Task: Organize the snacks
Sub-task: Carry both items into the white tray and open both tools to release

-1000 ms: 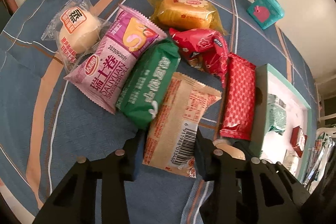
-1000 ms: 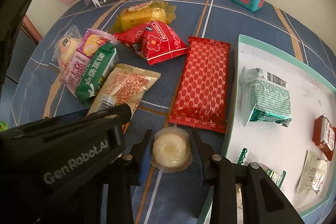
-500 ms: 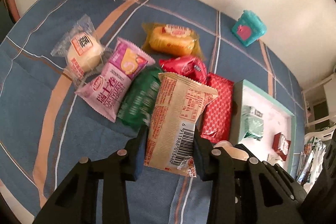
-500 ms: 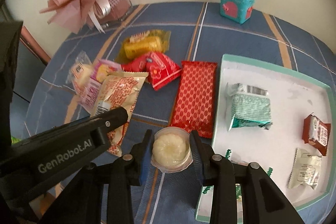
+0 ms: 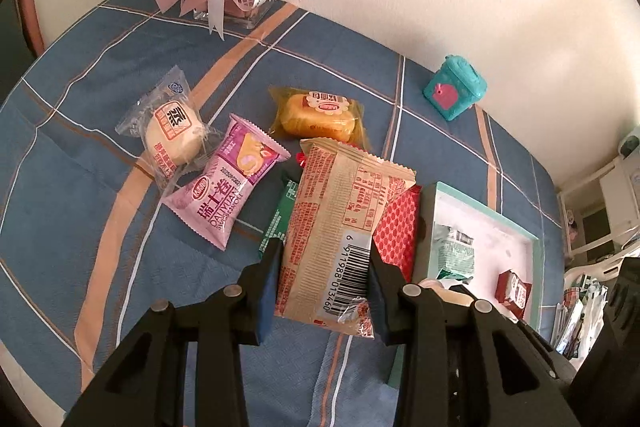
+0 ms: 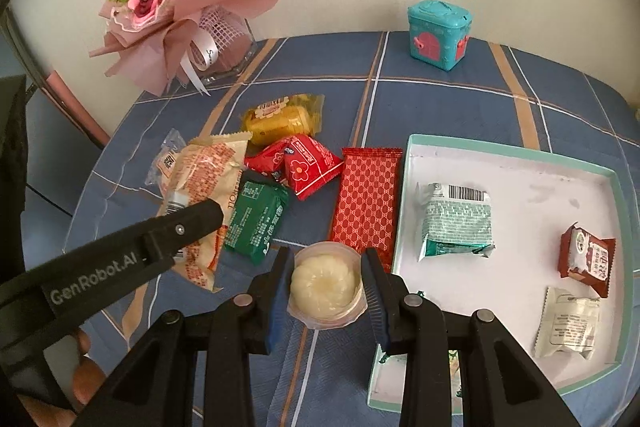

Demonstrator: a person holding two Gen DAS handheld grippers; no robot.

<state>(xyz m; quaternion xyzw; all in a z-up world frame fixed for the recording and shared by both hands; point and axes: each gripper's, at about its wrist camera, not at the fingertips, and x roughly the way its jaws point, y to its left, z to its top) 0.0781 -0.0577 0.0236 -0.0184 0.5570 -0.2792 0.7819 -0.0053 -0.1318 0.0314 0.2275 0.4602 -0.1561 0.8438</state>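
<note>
Only right view shows right tool (image 6: 325, 281) clamping jelly cup (image 6: 326, 286); left tool (image 5: 323, 277) grips beige packet (image 5: 336, 227).

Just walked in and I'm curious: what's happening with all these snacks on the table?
A person is sorting snacks with two hand-held grippers. The left gripper is shut on a tan, red-printed snack packet, held above the loose pile. The right gripper is shut on a small clear plastic cup of pale jelly. Beside them sits a white tray with a teal rim that already holds a few wrapped snacks.
</note>
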